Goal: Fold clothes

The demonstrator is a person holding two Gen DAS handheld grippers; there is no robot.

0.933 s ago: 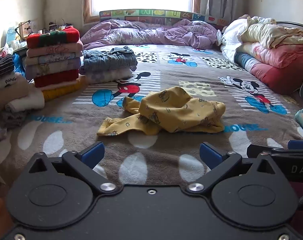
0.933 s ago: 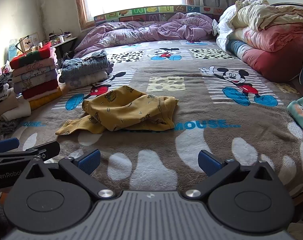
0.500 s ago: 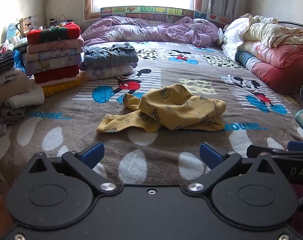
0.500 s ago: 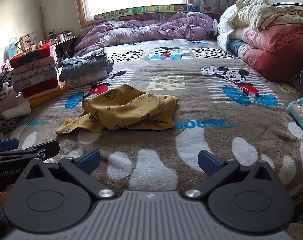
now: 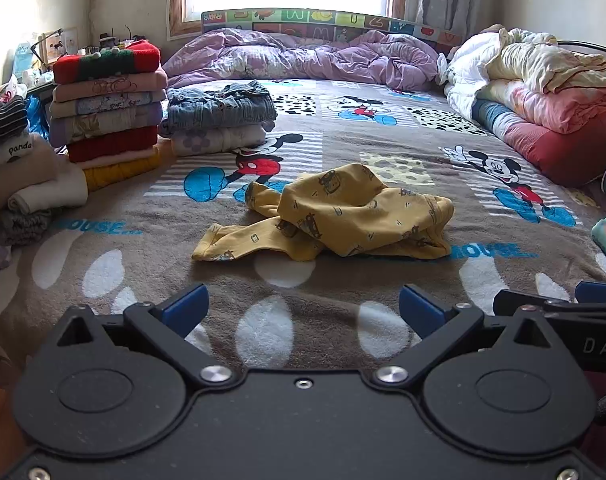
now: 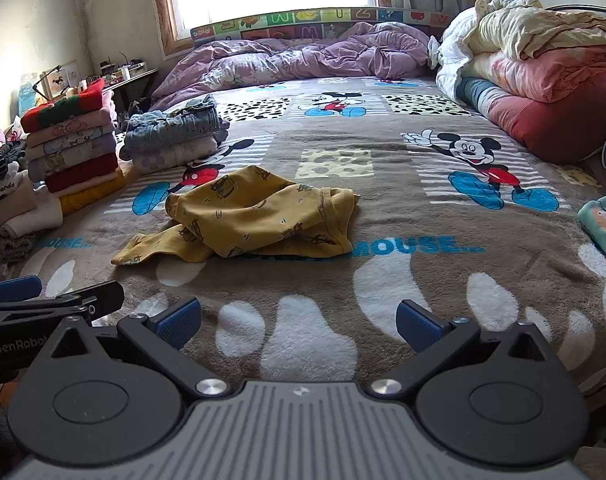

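Folded stacks (image 5: pixel 107 108) sit far left; ahead of my wide, empty left gripper (image 5: pixel 301 308) and right gripper (image 6: pixel 299 320), yellow garment (image 5: pixel 343 216) lies crumpled.

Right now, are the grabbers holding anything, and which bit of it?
Nothing is held. The left gripper and right gripper both have open jaws, short of the crumpled yellow printed cotton garment lying on the bed.
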